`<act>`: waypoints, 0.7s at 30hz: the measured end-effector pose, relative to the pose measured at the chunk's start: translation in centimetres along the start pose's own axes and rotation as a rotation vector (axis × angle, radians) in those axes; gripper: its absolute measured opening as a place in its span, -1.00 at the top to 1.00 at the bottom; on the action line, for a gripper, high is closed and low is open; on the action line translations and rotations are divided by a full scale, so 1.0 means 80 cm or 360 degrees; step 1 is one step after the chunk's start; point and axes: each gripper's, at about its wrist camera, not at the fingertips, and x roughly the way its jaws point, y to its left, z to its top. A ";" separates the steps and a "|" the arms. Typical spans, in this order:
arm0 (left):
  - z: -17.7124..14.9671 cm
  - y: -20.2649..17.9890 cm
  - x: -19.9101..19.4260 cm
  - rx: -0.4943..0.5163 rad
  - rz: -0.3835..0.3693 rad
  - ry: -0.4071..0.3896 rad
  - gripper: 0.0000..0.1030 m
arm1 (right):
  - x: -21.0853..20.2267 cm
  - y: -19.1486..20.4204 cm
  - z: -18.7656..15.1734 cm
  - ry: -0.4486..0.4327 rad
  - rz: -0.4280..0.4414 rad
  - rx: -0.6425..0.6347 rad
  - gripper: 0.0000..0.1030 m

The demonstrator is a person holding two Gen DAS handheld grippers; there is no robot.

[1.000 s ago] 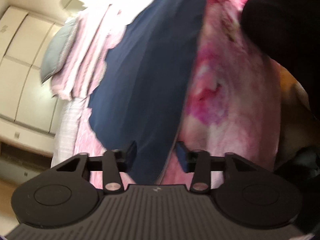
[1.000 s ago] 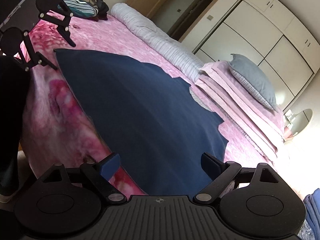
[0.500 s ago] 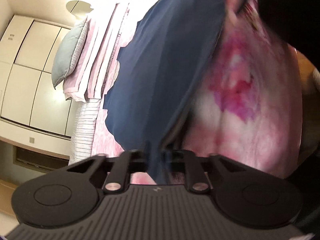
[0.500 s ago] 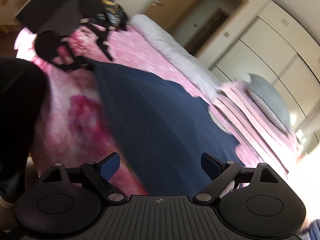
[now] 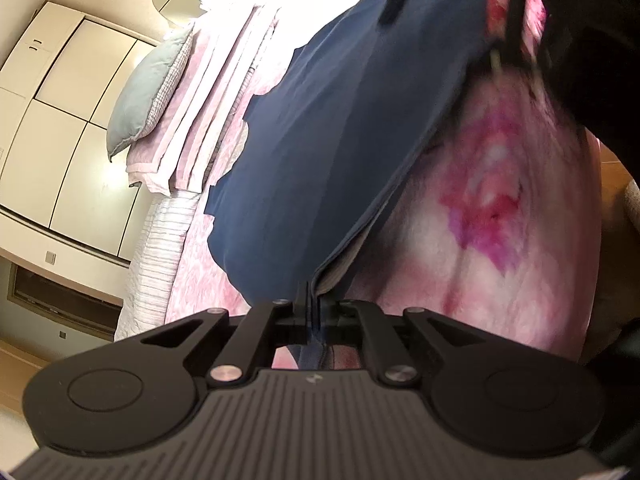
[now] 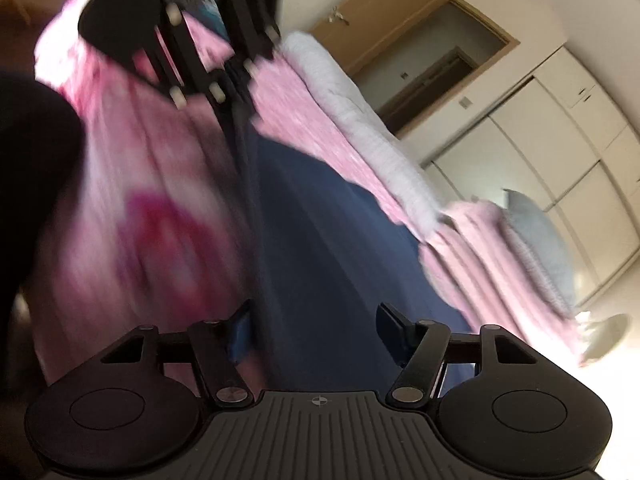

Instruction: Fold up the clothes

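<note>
A second ago my left hand-held gripper [image 5: 311, 308] stood open around the near edge of the navy garment [image 5: 332, 128]; now its jaws are clamped on that hem, and the cloth rises off the bed [image 5: 500, 200] in a ridge running away from me. My right hand-held gripper [image 6: 316, 332] has swung in over the other end of the same edge, jaws still apart with cloth between them, not yet pinching, though the blur there makes me unsure how close the pads sit. So one corner is secured and the second grip is, I judge, the step in hand before any fold can be carried over.

The garment lies spread on the pink flowered bed, its long axis running from the bed's near edge towards the folded pink blankets [image 5: 208, 92] and grey pillow [image 5: 140, 92] at the head. The edge I hold runs between my two tools.
</note>
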 end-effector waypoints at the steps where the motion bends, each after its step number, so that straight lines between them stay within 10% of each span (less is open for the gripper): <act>1: -0.003 -0.004 0.000 0.0006 0.0008 0.0005 0.81 | -0.004 -0.008 -0.014 0.0035 -0.0019 -0.0005 -0.22; 4: -0.010 -0.020 0.006 0.0065 0.0068 0.0014 0.17 | -0.016 -0.027 -0.054 0.0139 -0.0121 -0.0108 -0.22; 11: -0.010 -0.034 0.018 0.0172 0.0156 0.0036 0.26 | -0.025 -0.064 -0.127 0.0358 -0.0273 -0.0234 -0.21; 18: -0.010 -0.021 0.036 0.0211 0.0166 0.0114 0.93 | -0.009 -0.078 -0.148 0.0418 -0.0225 -0.0296 0.98; 21: -0.014 -0.012 0.031 0.0235 0.0175 0.0083 0.95 | -0.010 -0.091 -0.149 0.0415 -0.0177 -0.0252 0.99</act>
